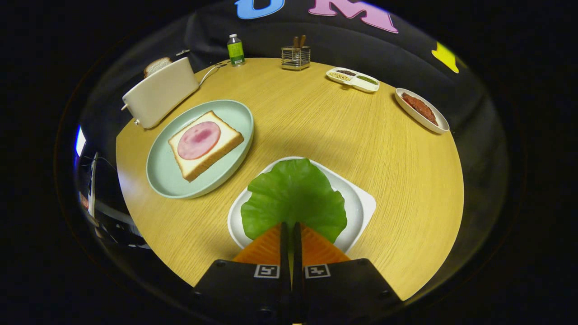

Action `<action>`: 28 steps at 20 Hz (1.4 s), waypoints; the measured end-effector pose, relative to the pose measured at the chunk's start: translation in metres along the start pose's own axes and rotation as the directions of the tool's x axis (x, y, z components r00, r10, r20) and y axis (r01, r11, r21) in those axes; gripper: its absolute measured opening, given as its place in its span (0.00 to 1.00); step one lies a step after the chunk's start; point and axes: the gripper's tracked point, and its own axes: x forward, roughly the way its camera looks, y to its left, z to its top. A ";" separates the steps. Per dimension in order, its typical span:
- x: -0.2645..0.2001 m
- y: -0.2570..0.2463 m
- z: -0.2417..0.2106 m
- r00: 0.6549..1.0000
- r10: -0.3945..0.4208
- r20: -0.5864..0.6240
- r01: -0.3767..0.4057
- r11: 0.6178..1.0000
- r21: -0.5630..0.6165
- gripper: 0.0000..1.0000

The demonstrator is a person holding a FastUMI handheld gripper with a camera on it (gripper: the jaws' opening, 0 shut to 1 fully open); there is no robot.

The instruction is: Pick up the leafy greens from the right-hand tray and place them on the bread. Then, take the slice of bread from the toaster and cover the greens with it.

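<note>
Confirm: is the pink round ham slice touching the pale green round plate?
Apart. The gripper view shows the pink round ham slice lying wholly on the square bread slice, with crust all round separating it from the pale green round plate.

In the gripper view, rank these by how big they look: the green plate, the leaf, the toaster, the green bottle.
1. green plate
2. leaf, though it lies nearest, just ahead of the shut gripper, which inflates it
3. toaster
4. green bottle, farthest away

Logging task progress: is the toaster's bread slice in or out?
In. The bread slice pokes up from the toaster slot; the gripper, fingers nearly shut, is over the leafy greens.
</note>
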 end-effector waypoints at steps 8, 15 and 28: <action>-0.045 -0.016 0.036 0.989 -0.053 0.138 0.045 0.997 0.061 0.05; -0.094 0.013 0.095 0.958 -0.019 0.285 0.003 0.998 0.057 0.05; -0.084 0.119 0.157 0.941 0.112 0.318 -0.097 0.993 -0.064 0.05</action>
